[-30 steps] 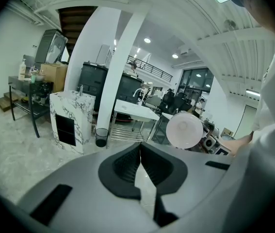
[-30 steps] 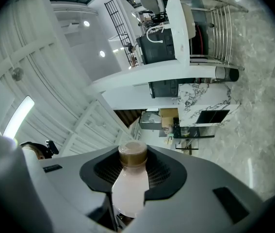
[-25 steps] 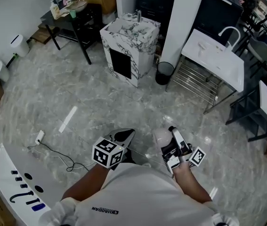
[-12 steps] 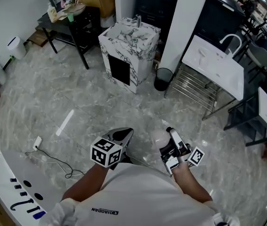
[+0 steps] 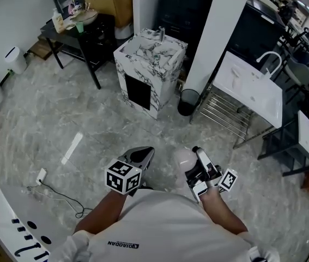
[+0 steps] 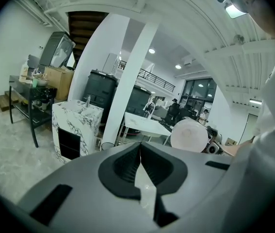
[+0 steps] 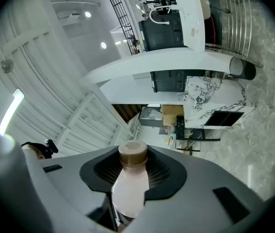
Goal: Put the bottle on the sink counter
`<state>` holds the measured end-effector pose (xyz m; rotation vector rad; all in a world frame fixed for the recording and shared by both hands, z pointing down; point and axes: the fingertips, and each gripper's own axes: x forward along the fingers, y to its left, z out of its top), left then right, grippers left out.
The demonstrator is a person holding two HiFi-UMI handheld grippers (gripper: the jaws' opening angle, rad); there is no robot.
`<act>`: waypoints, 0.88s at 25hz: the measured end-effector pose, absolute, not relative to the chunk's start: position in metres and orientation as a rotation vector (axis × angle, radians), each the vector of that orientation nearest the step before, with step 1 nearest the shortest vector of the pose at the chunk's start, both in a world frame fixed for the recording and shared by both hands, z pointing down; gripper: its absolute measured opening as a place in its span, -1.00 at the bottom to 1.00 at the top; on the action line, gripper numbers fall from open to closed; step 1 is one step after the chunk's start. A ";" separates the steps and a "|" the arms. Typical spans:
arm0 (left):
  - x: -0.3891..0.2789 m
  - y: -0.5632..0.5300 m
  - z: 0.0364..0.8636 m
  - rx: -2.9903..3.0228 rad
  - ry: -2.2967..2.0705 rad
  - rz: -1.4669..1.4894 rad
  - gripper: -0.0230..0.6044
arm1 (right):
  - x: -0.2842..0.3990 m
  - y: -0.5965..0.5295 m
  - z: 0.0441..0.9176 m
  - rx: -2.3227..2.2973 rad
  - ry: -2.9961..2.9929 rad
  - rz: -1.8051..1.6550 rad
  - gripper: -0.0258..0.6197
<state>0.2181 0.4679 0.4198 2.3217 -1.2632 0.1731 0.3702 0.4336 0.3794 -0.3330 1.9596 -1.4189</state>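
Bottle (image 7: 131, 186) sits clamped in right claw (image 7: 133, 171), lower body hidden there; left claw (image 6: 139, 152) closed, empty.

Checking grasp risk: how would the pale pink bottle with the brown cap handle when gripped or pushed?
The pale pink bottle with the brown cap looks smooth and round, so probably slippery and apt to roll if laid flat. Held by the right tool without visible denting, it seems stiff.

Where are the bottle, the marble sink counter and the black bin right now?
bottle (image 7: 131, 186): right gripper view, pale body between the jaws.
marble sink counter (image 5: 138, 64): head view, front wall above the dark opening.
black bin (image 5: 186, 108): head view, outer side wall.
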 end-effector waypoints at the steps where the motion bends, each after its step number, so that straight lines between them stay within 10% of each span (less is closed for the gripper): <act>1: 0.214 0.461 0.419 2.328 -1.257 0.175 -0.88 | 0.365 0.427 0.378 -0.336 1.957 -1.416 -0.45; 22: 0.100 0.386 0.434 2.381 -1.162 0.184 -0.88 | 0.255 0.370 0.404 -0.451 1.912 -1.441 -0.45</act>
